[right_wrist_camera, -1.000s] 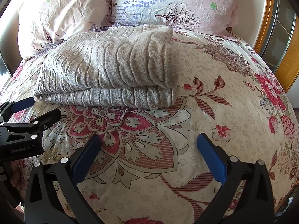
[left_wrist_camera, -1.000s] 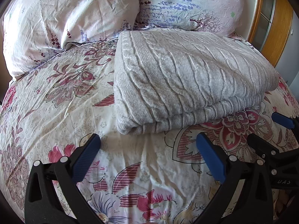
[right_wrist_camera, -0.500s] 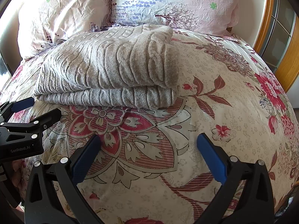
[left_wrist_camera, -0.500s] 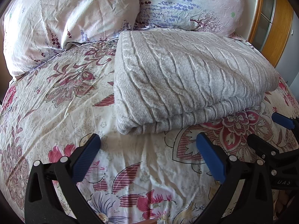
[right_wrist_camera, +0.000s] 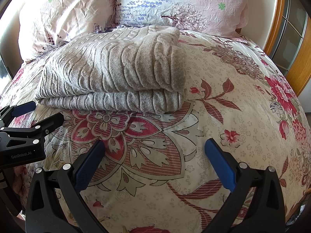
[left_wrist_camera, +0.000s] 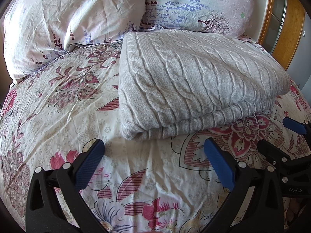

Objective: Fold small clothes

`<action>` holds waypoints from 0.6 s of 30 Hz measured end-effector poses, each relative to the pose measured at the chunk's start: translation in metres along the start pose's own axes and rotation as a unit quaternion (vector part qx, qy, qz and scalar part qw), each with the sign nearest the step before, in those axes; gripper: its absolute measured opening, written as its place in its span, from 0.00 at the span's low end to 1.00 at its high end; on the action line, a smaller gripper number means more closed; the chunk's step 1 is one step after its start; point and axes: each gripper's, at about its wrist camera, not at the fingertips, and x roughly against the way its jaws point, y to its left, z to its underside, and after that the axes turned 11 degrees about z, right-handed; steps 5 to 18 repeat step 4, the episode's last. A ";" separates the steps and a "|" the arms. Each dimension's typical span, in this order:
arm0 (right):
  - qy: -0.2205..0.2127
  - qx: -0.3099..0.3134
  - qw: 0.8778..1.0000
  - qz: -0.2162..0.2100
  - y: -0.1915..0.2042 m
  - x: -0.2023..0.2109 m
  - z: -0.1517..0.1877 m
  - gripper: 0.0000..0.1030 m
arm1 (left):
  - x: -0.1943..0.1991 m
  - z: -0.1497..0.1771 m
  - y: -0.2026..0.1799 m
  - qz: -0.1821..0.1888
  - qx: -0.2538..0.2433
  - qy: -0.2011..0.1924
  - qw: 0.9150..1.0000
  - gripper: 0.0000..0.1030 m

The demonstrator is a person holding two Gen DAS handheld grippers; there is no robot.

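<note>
**Folded knit garment ahead of two opened grippers**

A grey cable-knit garment is shown folded into a thick rectangular bundle and laid on the floral bedspread of a bed. Two layers are visible along its near edge, the upper one overlapping the lower. Behind the bundle, two pillows are propped: a pink pillow on the left and a lavender-print pillow on the right. A wooden frame is seen at the far right edge.

In the left wrist view, the left gripper is held just short of the garment's near left corner. Its blue-padded fingers are spread wide, and nothing is held between them. The corner of the bundle lies slightly beyond the gap between the fingertips and is not touched by them. The right gripper is seen at the right margin of this view, near the garment's near edge.

In the right wrist view, the right gripper is positioned further back from the garment, with patterned bedspread lying between the fingertips and the bundle. Its fingers are likewise set wide apart and empty. The garment lies ahead and to the left of the gap. The left gripper is visible at the left margin, close to the bundle's near edge.
</note>
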 end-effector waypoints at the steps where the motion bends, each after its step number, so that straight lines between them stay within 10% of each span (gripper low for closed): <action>1: 0.000 0.000 1.000 0.000 0.000 0.000 0.000 0.99 | 0.000 0.000 0.000 0.000 0.000 0.000 1.000 0.98; 18: 0.000 0.001 1.000 0.000 0.000 0.000 0.000 0.99 | 0.000 0.000 0.000 0.000 0.000 0.000 1.000 0.98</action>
